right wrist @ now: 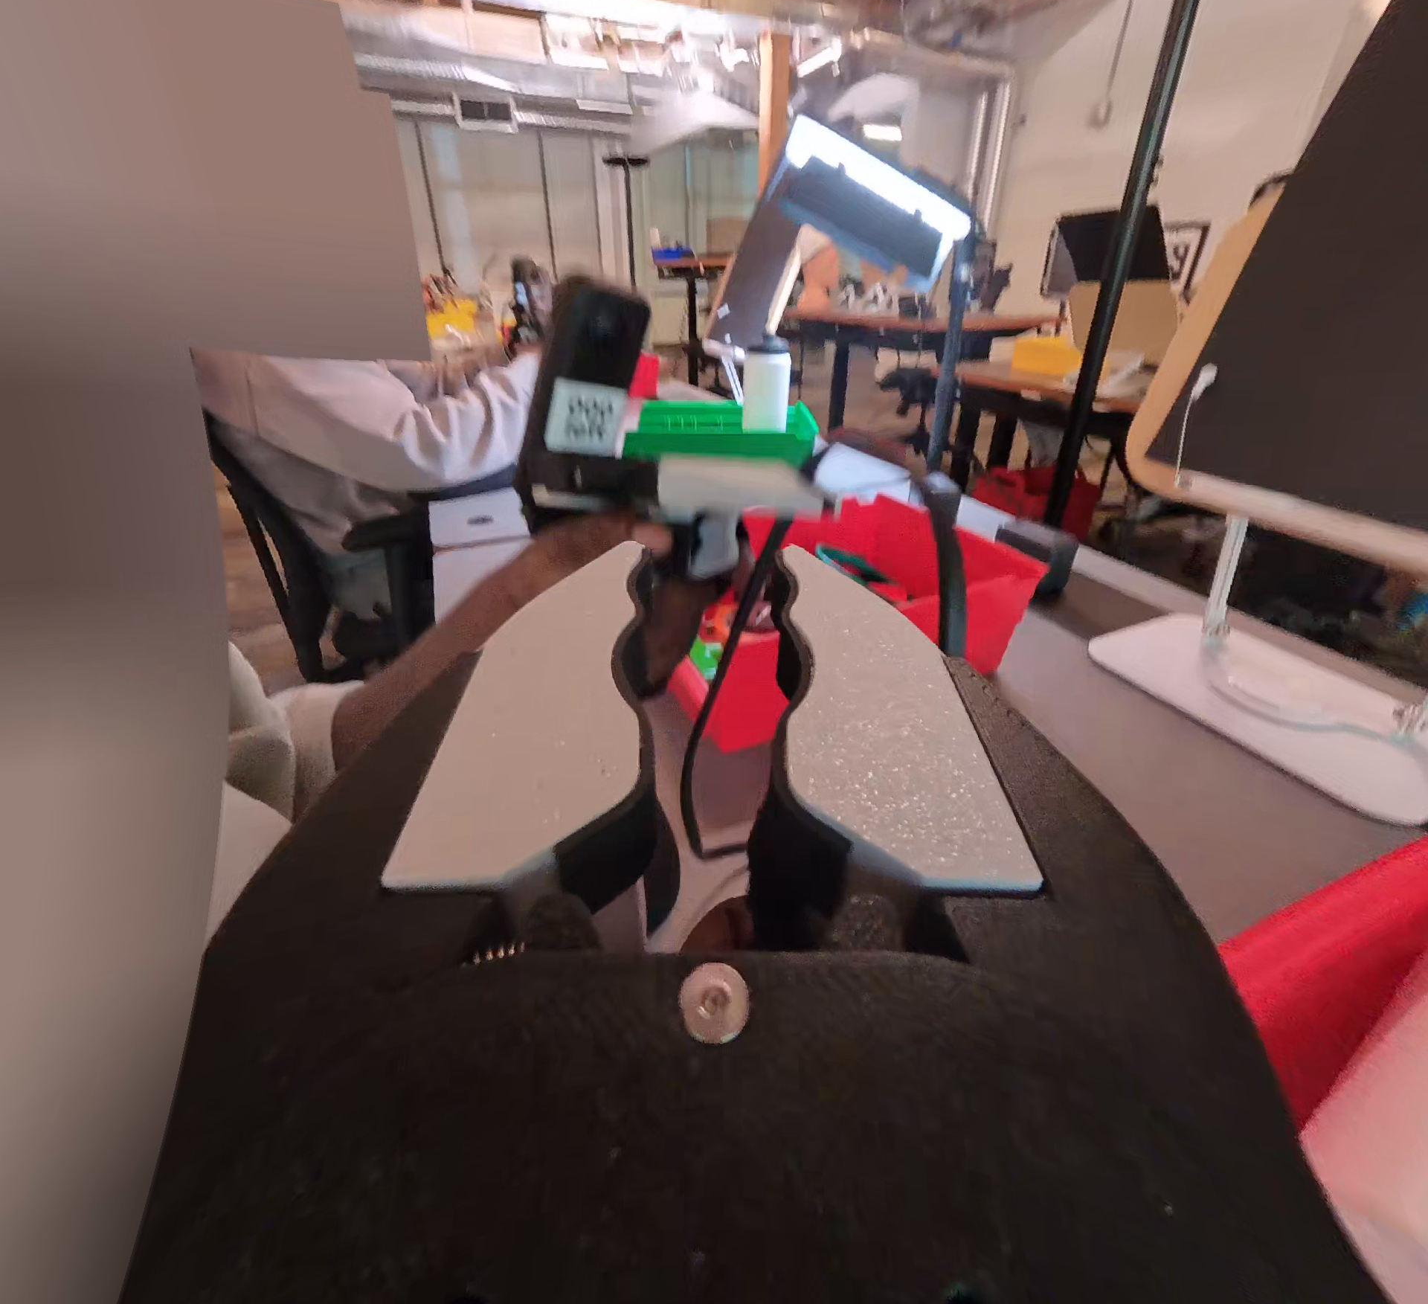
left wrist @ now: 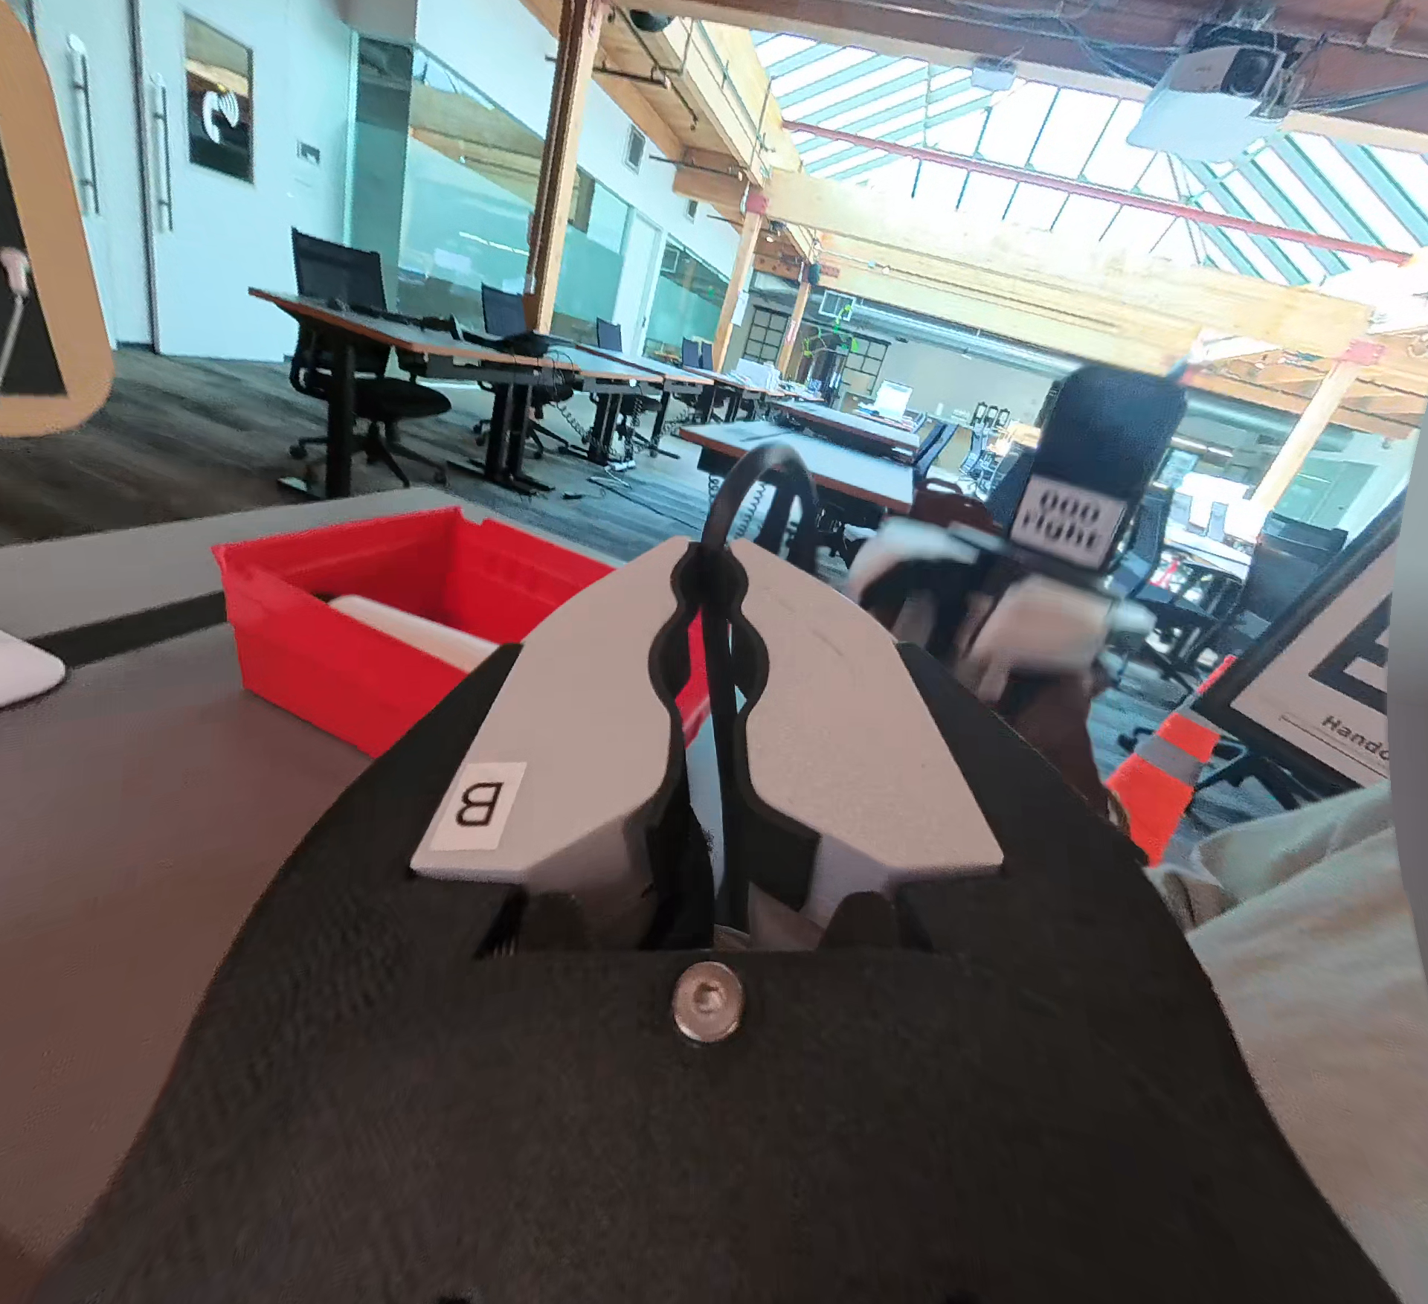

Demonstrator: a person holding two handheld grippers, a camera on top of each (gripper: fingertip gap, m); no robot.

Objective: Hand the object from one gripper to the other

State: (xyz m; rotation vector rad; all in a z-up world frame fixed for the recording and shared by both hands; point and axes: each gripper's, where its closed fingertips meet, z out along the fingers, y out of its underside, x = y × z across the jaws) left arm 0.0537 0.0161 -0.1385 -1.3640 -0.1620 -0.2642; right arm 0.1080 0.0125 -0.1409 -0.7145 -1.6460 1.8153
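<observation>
The left tongs (left wrist: 715, 602) are pressed together on a thin black cable (left wrist: 726, 710), which runs up between the grey fingers (left wrist: 587, 710) and curls over in a loop above their tips. The right tongs (right wrist: 715, 571) stand narrowly apart with the same black cable (right wrist: 734, 649) hanging loose in the gap; in the right wrist view it touches neither finger, so they hold nothing yet. As a judgement, the handover is about halfway: the giving side has a firm hold and has brought the cable into the receiver's reach, but the receiving tongs have not closed, and the left still has to let go afterwards. In the left wrist view the right tool (left wrist: 1082, 494) shows blurred off to the right, near but apart from the loop. On the grey bench (left wrist: 154, 764) a red bin (left wrist: 324, 618) sits just behind the left fingers, with a white rounded thing (left wrist: 402, 621) lying in it; what that is cannot be told. In the right wrist view a red bin (right wrist: 966, 587) beyond the fingertips holds a jumble of green and orange bits (right wrist: 715, 637), too blurred to name, and another red container (right wrist: 1329, 973) edges in at the lower right, its contents hidden.
</observation>
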